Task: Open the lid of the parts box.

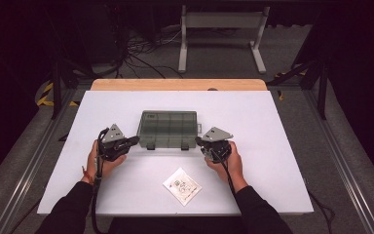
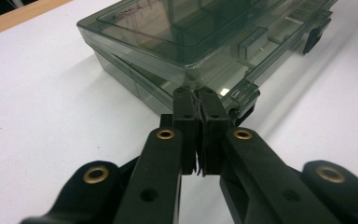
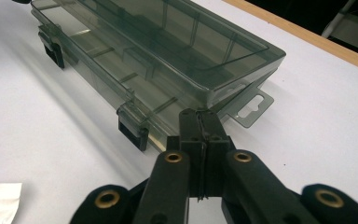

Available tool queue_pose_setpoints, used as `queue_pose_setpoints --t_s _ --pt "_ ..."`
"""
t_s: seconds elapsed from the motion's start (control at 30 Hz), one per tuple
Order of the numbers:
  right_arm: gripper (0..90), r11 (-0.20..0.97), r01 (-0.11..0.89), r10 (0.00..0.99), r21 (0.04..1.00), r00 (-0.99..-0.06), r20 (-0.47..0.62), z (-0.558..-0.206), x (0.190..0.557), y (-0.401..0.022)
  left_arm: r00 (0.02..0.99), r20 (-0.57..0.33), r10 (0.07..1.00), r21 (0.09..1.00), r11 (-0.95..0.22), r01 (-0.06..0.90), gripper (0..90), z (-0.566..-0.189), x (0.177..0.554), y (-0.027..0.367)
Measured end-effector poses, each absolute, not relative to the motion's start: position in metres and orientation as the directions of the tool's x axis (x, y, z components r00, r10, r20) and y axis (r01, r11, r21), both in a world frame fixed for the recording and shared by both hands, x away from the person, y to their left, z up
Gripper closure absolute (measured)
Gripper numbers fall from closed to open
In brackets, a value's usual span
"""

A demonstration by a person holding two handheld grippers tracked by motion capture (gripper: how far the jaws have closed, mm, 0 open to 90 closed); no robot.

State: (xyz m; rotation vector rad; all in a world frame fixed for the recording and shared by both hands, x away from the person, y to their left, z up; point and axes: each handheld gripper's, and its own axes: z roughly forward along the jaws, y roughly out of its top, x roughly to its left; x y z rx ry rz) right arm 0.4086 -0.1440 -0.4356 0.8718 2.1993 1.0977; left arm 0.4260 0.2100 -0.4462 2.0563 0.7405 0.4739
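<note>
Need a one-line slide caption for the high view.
Both hands rest on the white table, left claw and right claw shut, flanking a closed smoky compartment box; small packet lies nearer.

The high view looks down on the whole table (image 1: 272,195). Both gripper views sit low and close, sharing the smoky compartment box (image 1: 168,127) from opposite front corners.

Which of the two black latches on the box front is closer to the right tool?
The latch at the box's right front corner, just beside the right tool; the other latch sits far along the front edge.
</note>
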Motion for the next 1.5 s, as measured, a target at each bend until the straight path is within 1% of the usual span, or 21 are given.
queue_pose_setpoints --t_s 0.3,0.53,0.8,0.9,0.93,0.97,1.03,1.07,1.13,1.2,1.27,1.3,1.37,1.43,1.5 --pt "90.0 0.450 0.294 0.742 0.843 -0.649 -0.169 -0.435 0.409 -0.145 0.738 0.078 0.670 0.841 -0.442 0.312 90.0 -0.445 0.424 0.207" --pt "89.9 0.434 0.305 0.758 0.848 -0.632 -0.162 -0.436 0.410 -0.147 0.730 0.088 0.677 0.844 -0.441 0.307 90.0 -0.444 0.424 0.208" --pt "86.0 0.420 0.299 0.759 0.857 -0.633 -0.152 -0.436 0.410 -0.147 0.719 0.090 0.689 0.848 -0.432 0.308 89.7 -0.445 0.425 0.209" --pt "84.4 0.416 0.295 0.761 0.861 -0.631 -0.151 -0.435 0.410 -0.147 0.711 0.098 0.696 0.854 -0.426 0.299 86.8 -0.444 0.425 0.209" --pt "82.4 0.415 0.293 0.764 0.861 -0.627 -0.155 -0.435 0.410 -0.147 0.697 0.106 0.709 0.855 -0.424 0.300 84.7 -0.444 0.425 0.209" --pt "80.1 0.413 0.292 0.768 0.862 -0.620 -0.158 -0.434 0.411 -0.147 0.691 0.107 0.714 0.855 -0.422 0.303 80.5 -0.443 0.426 0.209" --pt "78.8 0.425 0.282 0.764 0.860 -0.621 -0.174 -0.433 0.411 -0.146 0.690 0.110 0.715 0.857 -0.420 0.298 78.8 -0.442 0.427 0.208" --pt "72.0 0.438 0.272 0.766 0.857 -0.611 -0.197 -0.433 0.411 -0.145 0.679 0.121 0.724 0.857 -0.421 0.297 72.4 -0.442 0.427 0.208" --pt "70.4 0.439 0.264 0.768 0.859 -0.606 -0.207 -0.431 0.411 -0.144 0.677 0.120 0.726 0.860 -0.417 0.294 68.4 -0.440 0.428 0.208" --pt "65.4 0.445 0.257 0.772 0.858 -0.595 -0.223 -0.429 0.411 -0.144 0.652 0.155 0.743 0.859 -0.427 0.283 61.9 -0.437 0.429 0.207" --pt "64.4 0.436 0.263 0.774 0.861 -0.598 -0.209 -0.426 0.413 -0.144 0.654 0.148 0.742 0.863 -0.420 0.281 58.4 -0.433 0.433 0.208" --pt "63.9 0.437 0.257 0.775 0.862 -0.595 -0.215 -0.423 0.413 -0.145 0.640 0.168 0.750 0.863 -0.426 0.273 54.6 -0.430 0.435 0.207" --pt "62.6 0.434 0.247 0.777 0.866 -0.589 -0.221 -0.418 0.416 -0.145 0.641 0.179 0.747 0.861 -0.434 0.265 53.3 -0.425 0.438 0.206" --pt "60.9 0.441 0.236 0.772 0.866 -0.592 -0.232 -0.414 0.418 -0.146 0.634 0.203 0.746 0.860 -0.446 0.249 49.8 -0.421 0.441 0.204" --pt "60.0 0.442 0.248 0.770 0.862 -0.597 -0.224 -0.412 0.422 -0.146 0.639 0.220 0.737 0.856 -0.459 0.236 51.0 -0.416 0.444 0.203"
